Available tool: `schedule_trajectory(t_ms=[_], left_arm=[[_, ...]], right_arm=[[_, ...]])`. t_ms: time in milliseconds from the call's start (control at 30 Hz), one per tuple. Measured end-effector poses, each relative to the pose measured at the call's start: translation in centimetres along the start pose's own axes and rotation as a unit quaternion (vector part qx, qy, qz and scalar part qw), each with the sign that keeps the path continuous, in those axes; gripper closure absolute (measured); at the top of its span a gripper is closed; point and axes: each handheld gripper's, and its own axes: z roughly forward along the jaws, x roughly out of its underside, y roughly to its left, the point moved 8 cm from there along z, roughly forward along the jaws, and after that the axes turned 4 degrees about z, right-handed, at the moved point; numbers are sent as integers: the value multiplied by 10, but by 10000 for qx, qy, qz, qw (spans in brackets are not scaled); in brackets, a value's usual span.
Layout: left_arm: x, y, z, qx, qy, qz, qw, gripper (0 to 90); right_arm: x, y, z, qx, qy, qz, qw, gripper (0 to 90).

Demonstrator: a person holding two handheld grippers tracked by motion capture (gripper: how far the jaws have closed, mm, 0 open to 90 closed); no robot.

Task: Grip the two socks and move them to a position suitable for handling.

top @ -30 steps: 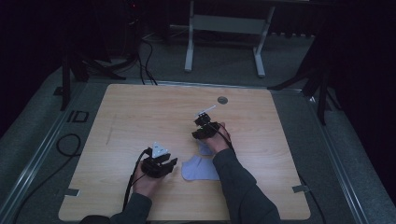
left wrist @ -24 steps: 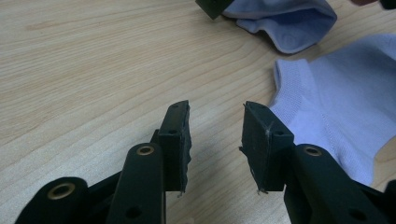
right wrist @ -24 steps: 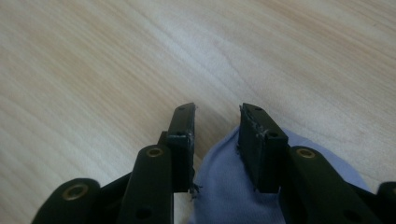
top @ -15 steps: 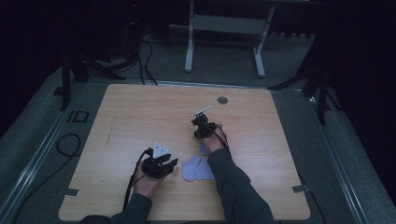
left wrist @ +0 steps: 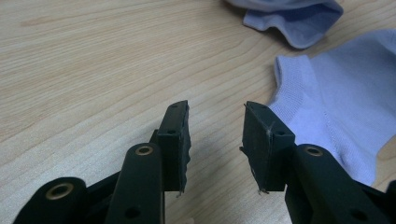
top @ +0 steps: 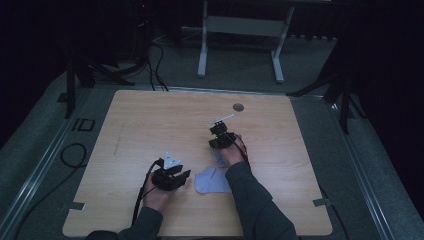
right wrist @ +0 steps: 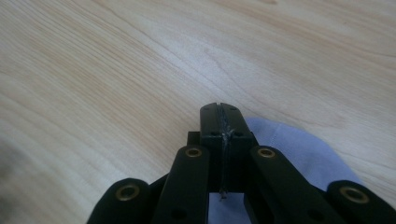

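Observation:
Two light blue socks lie on the wooden table (top: 150, 120). One sock (top: 210, 181) (left wrist: 336, 102) is spread flat just right of my left gripper (top: 176, 177) (left wrist: 217, 140), which rests low over bare wood, open, with nothing between its pads. The other sock (top: 218, 159) (right wrist: 299, 154) (left wrist: 299, 18) is bunched under the person's right hand. My right gripper (top: 221, 141) (right wrist: 219, 109) has just been closing. Its jaws now meet over this sock's rounded edge, and the fabric runs up under the tips.
A small round grey disc (top: 238, 107) lies near the table's far edge. Cables (top: 142, 195) trail from the left gripper off the near edge. A metal stand (top: 240, 45) and dark tripods stand on the floor beyond the table.
The right hand and its gripper have shifted slightly toward the near side, and the gripper now stands more upright. The left hand has not moved.

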Motion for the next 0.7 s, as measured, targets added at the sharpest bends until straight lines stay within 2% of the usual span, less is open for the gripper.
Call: schedule_trajectory(t_ms=[200, 467, 633, 700], left_arm=[[1, 0, 2, -7, 48, 21, 10000, 612], [2, -1, 2, -41, 73, 39, 10000, 609], [2, 1, 3, -72, 83, 22, 9999, 604], [2, 1, 3, -80, 100, 30, 9999, 603]], right_arm=[[-3, -3, -21, -100, -269, -3, 9996, 894], [-4, -5, -58, -290, -685, 30, 9972, 894], [5, -13, -82, -365, -905, 56, 9952, 893], [10, -17, -90, -532, -974, 182, 9937, 891]])
